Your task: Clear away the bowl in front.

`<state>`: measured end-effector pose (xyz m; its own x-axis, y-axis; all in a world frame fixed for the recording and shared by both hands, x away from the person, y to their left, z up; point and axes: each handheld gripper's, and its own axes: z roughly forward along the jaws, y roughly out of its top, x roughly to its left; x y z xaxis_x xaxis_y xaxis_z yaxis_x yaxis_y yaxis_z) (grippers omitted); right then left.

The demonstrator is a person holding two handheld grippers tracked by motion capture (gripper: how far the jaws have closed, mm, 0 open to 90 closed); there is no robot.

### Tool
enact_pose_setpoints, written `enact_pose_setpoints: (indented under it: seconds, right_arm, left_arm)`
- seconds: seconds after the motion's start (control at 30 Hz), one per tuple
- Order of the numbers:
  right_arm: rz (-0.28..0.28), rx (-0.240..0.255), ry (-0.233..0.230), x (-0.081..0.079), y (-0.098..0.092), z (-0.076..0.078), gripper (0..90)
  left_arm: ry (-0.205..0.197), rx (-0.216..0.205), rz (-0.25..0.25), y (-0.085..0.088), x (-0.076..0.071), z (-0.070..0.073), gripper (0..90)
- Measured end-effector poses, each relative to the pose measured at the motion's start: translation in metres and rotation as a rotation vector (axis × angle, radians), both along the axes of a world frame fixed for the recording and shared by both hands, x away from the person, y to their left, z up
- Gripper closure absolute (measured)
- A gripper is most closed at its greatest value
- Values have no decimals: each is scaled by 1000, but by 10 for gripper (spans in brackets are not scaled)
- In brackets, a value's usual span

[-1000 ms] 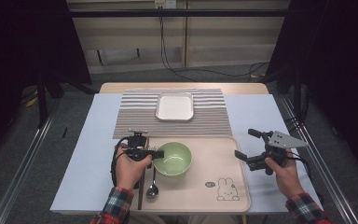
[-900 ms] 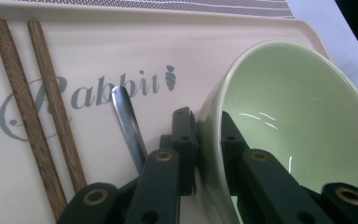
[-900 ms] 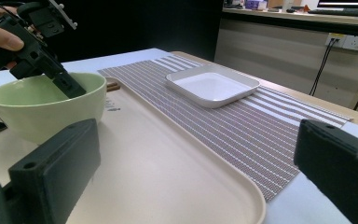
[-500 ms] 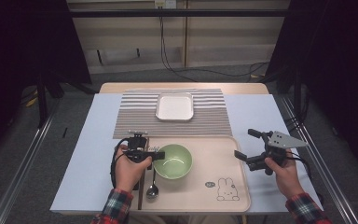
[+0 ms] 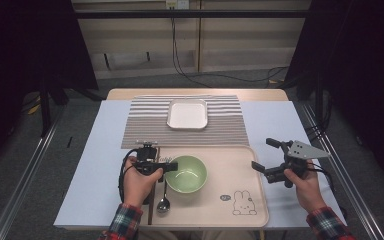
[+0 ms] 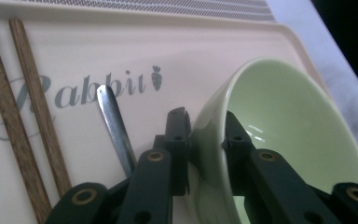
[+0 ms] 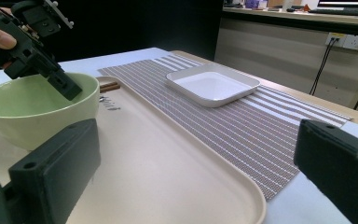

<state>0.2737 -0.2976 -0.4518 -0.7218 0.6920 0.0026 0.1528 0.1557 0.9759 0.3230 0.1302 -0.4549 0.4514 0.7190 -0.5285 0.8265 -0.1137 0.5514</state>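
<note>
Green bowl [image 5: 186, 174] sits on the beige tray [image 5: 240, 165] just right of the left claw [image 5: 172, 166] in the high view, its near-left rim between the jaws. The jaws have just been opening, so I judge this the letting-go after a placement. The next move calls for a straight lift clear of the rim without tipping the bowl. A steel spoon [image 5: 163, 202] and dark wooden chopsticks [image 5: 151, 205] lie under and behind that claw. A square white dish [image 5: 187, 114] rests on a striped woven mat [image 5: 225, 130] well beyond it. The right claw [image 5: 261, 153] hovers released and empty at the tray's right edge, above the pale bench [image 5: 95, 150].

In the left gripper view the left claw [image 6: 205, 126] straddles the bowl's [image 6: 284, 130] thin wall, one jaw outside and one inside. Whether the pads press on it I cannot tell. The bowl is glossy, smooth and rounded, probably melamine or glazed ceramic. Left of the claw lie the polished spoon handle [image 6: 114, 121] and the grainy chopsticks [image 6: 32, 121], across the tray's [image 6: 205, 42] printed "Rabbit" lettering.

In the right gripper view the right claw's [image 7: 196, 156] blocky black jaws stand wide apart. Ahead and to its left the bowl [image 7: 51, 116] sits level with the left claw [image 7: 63, 86] at its rim. The shallow, round-cornered dish [image 7: 212, 84] lies farther ahead on the ribbed mat [image 7: 242, 121], past the matte tray's [image 7: 158, 163] raised lip.
</note>
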Motion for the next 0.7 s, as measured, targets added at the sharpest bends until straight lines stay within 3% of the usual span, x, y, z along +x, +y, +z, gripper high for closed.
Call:
enact_pose_setpoints:
  seconds: [0.23, 0.3, 0.37, 0.63, 0.7]
  right_arm:
    - [0, -1, 2, 0, 0, 0, 0]
    - [-4, 0, 5, 0, 0, 0, 0]
    - [-2, -1, 6, 0, 0, 0, 0]
    - [-5, -10, 9, -1, 0, -1, 0]
    - [-5, -10, 6, -2, 0, -1, 0]
  left_arm:
    - [-40, -50, 31, 1, 3, 10, 669]
    - [-62, -40, 24, 3, 6, 12, 613]
    - [-59, -50, 36, 4, 8, 15, 600]
    - [-117, -95, 81, 4, 19, 27, 373]
    - [-137, -90, 82, 3, 22, 29, 320]
